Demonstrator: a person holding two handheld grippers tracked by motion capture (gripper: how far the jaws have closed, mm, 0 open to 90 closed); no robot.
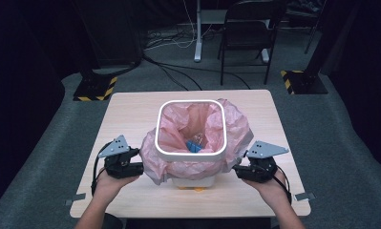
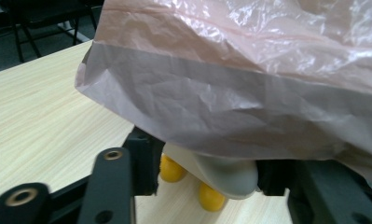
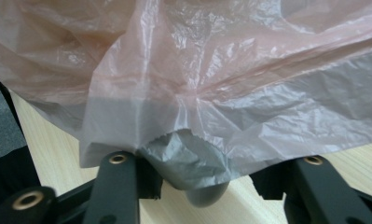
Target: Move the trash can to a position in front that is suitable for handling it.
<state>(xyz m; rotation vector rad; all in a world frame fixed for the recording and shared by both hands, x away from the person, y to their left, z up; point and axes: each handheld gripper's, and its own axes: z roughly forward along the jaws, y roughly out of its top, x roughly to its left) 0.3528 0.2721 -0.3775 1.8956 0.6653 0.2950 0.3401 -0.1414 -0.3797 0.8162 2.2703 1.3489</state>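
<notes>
Bin [image 1: 193,182] between both gaping claws, left claw [image 1: 139,164], right claw [image 1: 236,171], seemingly untouched.

Square white plastic waste bin [image 1: 190,153] at the centre of the pale wooden table [image 1: 131,109]; thin pink plastic liner bag [image 1: 236,125] in it, folded outward over its rim; small blue item [image 1: 194,146] inside (identity unclear); black folding chair [image 1: 248,33] behind the table.

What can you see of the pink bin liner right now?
The pink bin liner is thin, crinkled, translucent plastic. It lines the white bin, and its top is folded out and down under the white ring, draping loosely over the bin's sides. The skirt hangs just above both grippers' open jaws. Something blue lies inside. The bin stands upright on the wooden table.
</notes>
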